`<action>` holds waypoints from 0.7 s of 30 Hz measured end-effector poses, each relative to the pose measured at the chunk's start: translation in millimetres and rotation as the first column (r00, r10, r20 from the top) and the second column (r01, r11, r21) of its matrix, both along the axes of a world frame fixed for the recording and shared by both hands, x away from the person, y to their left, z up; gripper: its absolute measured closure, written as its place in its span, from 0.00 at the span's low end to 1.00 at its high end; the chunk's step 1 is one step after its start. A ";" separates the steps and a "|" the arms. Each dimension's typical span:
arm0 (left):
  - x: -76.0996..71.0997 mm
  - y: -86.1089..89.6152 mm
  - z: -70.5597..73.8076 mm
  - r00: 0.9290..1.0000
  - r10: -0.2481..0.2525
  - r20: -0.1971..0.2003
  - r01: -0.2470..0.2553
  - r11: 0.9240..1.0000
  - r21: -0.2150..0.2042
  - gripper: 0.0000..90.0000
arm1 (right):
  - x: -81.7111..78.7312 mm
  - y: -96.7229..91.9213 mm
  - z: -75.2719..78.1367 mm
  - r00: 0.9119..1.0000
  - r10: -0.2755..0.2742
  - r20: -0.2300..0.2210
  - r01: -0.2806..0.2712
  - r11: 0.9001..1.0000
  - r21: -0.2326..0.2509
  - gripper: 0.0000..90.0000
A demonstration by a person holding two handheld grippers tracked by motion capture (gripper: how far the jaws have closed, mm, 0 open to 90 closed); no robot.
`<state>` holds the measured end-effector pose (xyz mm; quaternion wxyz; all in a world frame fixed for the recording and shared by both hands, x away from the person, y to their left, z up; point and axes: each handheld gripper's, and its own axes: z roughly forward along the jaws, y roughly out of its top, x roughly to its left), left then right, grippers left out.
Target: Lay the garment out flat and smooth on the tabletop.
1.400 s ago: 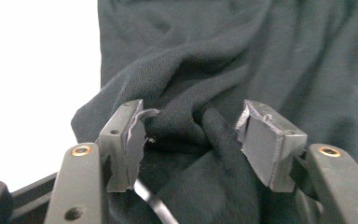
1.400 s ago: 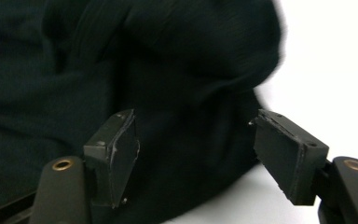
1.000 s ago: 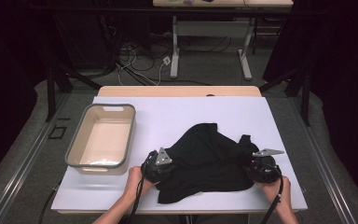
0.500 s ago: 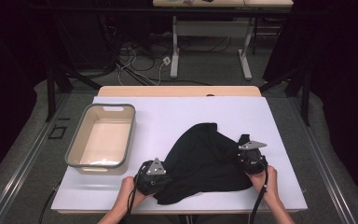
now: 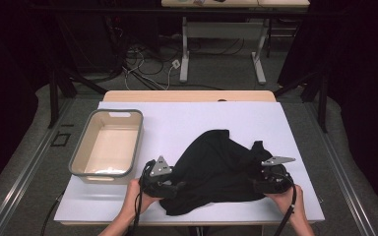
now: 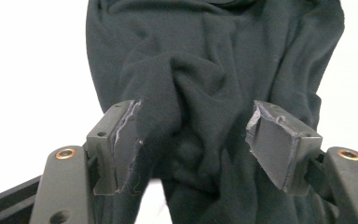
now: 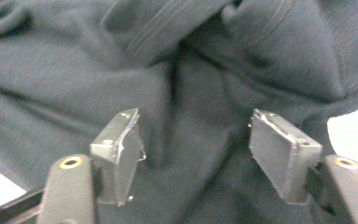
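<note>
Meanwhile, a crumpled black garment (image 5: 221, 169) lay on the white counter (image 5: 187, 123), toward its near right part, bunched into folds with a peak pointing to about twelve o'clock. The left gripper (image 5: 163, 187) sat at the garment's eight o'clock edge, held in the person's left hand (image 5: 137, 196). Its jaws had just been opening and stood wide apart; in the left gripper view the left gripper (image 6: 193, 140) had a thick fold of the garment (image 6: 205, 70) lying between the jaws, the cloth brushing the left-hand pad (image 6: 126, 144) while the other pad stood clear of it, so nothing was pinched.

The right gripper (image 5: 270, 184) rested at the garment's four o'clock edge, in the person's right hand (image 5: 288, 196). Its jaws had likewise just been opening. In the right gripper view the right gripper (image 7: 196, 149) showed both pads apart, with the garment (image 7: 121, 70) spread loosely beneath and between them, not clamped.

A beige tub with a grey rim (image 5: 86, 147) stood on the counter at about ten o'clock from the garment, well apart from it.
</note>
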<state>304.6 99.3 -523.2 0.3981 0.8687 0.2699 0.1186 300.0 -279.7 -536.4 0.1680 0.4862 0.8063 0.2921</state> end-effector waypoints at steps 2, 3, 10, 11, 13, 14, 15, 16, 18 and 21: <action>3.0 -2.1 -2.9 1.000 0.007 0.001 -0.007 1.000 0.018 0.36 | -4.2 -0.4 1.5 1.000 0.003 0.001 -0.003 1.000 0.006 0.31; 4.4 -3.1 -5.0 1.000 0.017 0.003 -0.017 1.000 0.025 0.36 | -6.1 -0.1 2.1 1.000 0.000 -0.005 0.000 1.000 0.014 0.30; 16.4 -3.6 -19.5 0.999 0.049 -0.004 -0.049 0.997 0.052 0.40 | -18.8 3.8 3.0 0.999 0.038 -0.017 -0.038 0.999 0.006 0.27; 17.5 -3.5 -21.8 0.999 0.052 -0.015 -0.051 0.998 0.043 0.41 | -20.6 4.4 2.2 0.999 0.043 -0.022 -0.043 0.999 0.005 0.27; 19.9 -3.5 -25.9 0.998 0.052 -0.026 -0.051 0.998 0.034 0.43 | -24.1 6.9 0.2 0.998 0.052 -0.029 -0.052 0.999 0.002 0.27; 19.9 -4.5 -27.6 0.998 0.056 -0.034 -0.055 0.998 0.035 0.44 | -25.4 7.9 -1.0 0.998 0.058 -0.034 -0.058 0.998 0.000 0.27; 20.8 -5.1 -28.7 0.998 0.052 -0.032 -0.051 0.998 0.039 0.44 | -26.8 9.5 -2.0 0.998 0.055 -0.038 -0.056 0.998 -0.004 0.29; 21.3 -5.6 -29.6 0.998 0.051 -0.036 -0.050 0.998 0.036 0.45 | -26.3 10.2 -3.1 0.997 0.074 -0.035 -0.075 0.997 -0.028 0.31; 20.9 -6.5 -31.4 0.998 0.048 -0.046 -0.047 0.998 0.030 0.49 | -26.0 12.6 -5.3 0.997 0.075 -0.031 -0.076 0.997 -0.029 0.36; 20.0 -8.4 -34.1 0.998 0.036 -0.043 -0.034 0.999 0.041 0.54 | -23.5 14.0 -9.5 0.995 0.093 -0.041 -0.095 0.994 -0.052 0.43</action>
